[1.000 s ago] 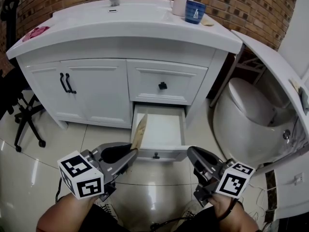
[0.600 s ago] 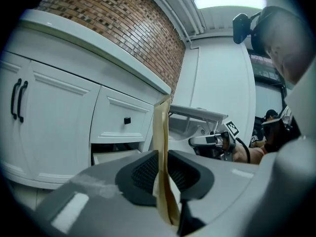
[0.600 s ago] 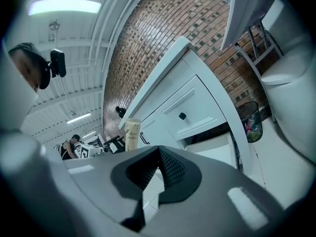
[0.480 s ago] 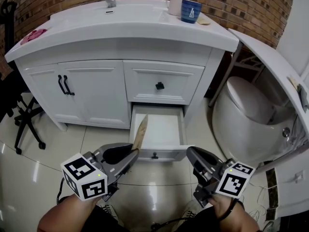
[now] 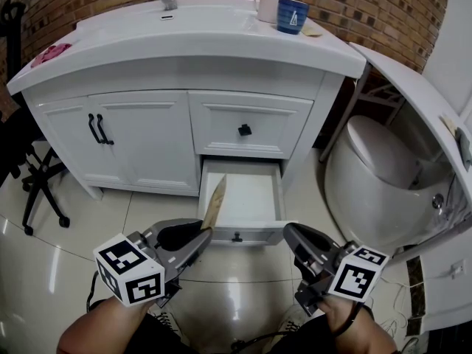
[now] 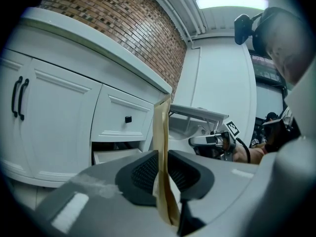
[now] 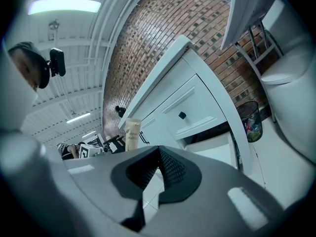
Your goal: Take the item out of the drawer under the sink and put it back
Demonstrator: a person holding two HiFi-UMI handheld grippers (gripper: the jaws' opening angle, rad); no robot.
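The bottom drawer [image 5: 274,198] under the sink stands pulled out, and its white inside shows nothing in it. My left gripper [image 5: 200,236] hovers in front of the drawer's left corner, shut on a flat tan packet [image 5: 215,200] that stands upright above the jaws. In the left gripper view the packet [image 6: 161,127] rises edge-on from between the black pads [image 6: 143,174]. My right gripper [image 5: 292,234] is level with it, in front of the drawer's right corner, jaws together and holding nothing. From the right gripper view the packet [image 7: 132,132] shows at the left.
The white vanity [image 5: 184,65] has a shut upper drawer with a black knob [image 5: 244,130] and two cabinet doors [image 5: 140,142]. A blue cup [image 5: 292,15] and a white cup stand on the counter. A toilet [image 5: 383,175] is at the right, an office chair [image 5: 33,175] at the left.
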